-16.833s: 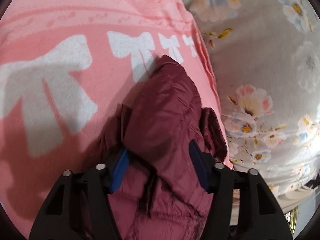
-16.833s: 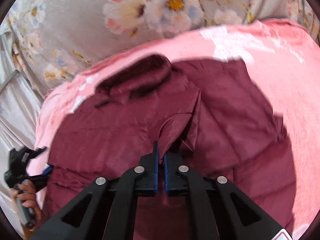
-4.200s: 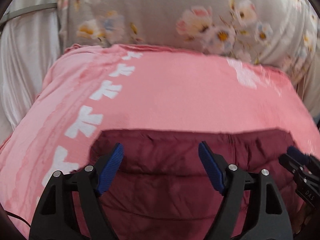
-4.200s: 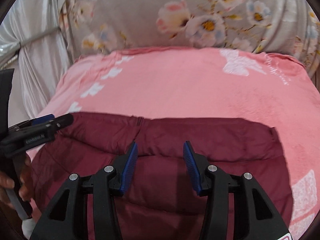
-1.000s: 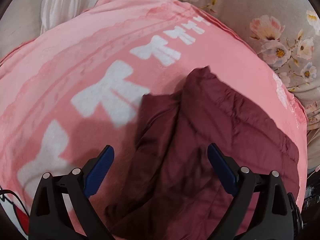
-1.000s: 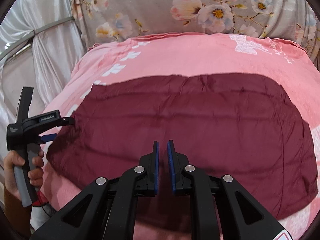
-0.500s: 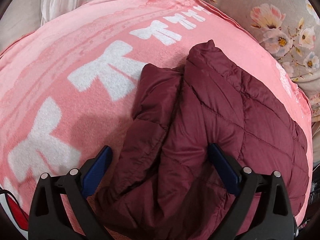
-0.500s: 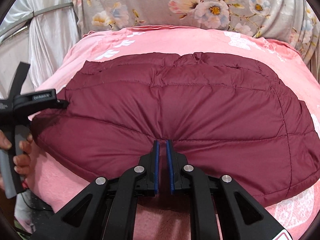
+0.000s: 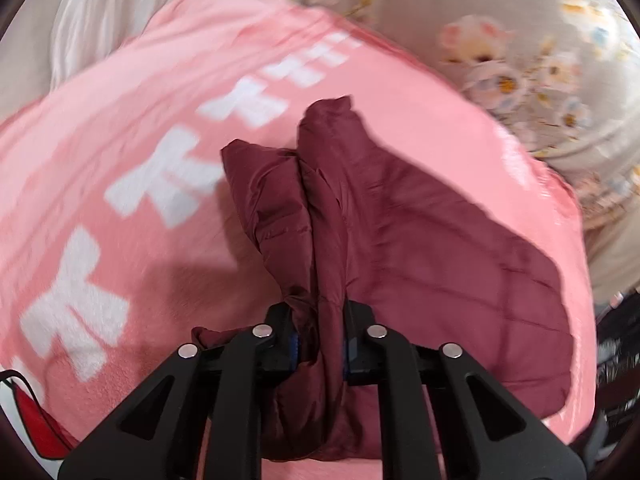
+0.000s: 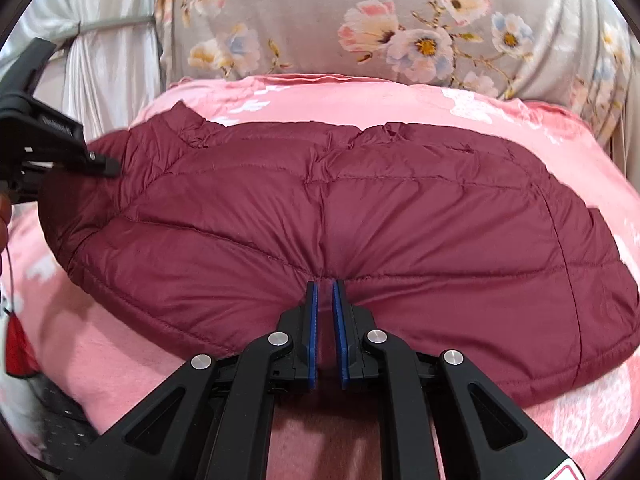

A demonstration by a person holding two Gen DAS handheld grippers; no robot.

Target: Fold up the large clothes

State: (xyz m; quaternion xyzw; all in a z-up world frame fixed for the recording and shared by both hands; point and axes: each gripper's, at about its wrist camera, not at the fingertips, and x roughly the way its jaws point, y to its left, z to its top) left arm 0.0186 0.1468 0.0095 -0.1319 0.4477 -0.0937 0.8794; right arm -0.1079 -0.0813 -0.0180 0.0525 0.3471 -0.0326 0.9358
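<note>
the left hand-held gripper (image 9: 320, 344) is clamped on a bunched end of the maroon quilted jacket (image 10: 340, 216), while the right hand-held gripper (image 10: 325, 308) pinches the near hem at its middle – blue pads nearly together. the jacket lies folded across a pink blanket (image 10: 400, 100) (white bow prints) – floral fabric (image 10: 320, 12) behind.
</note>
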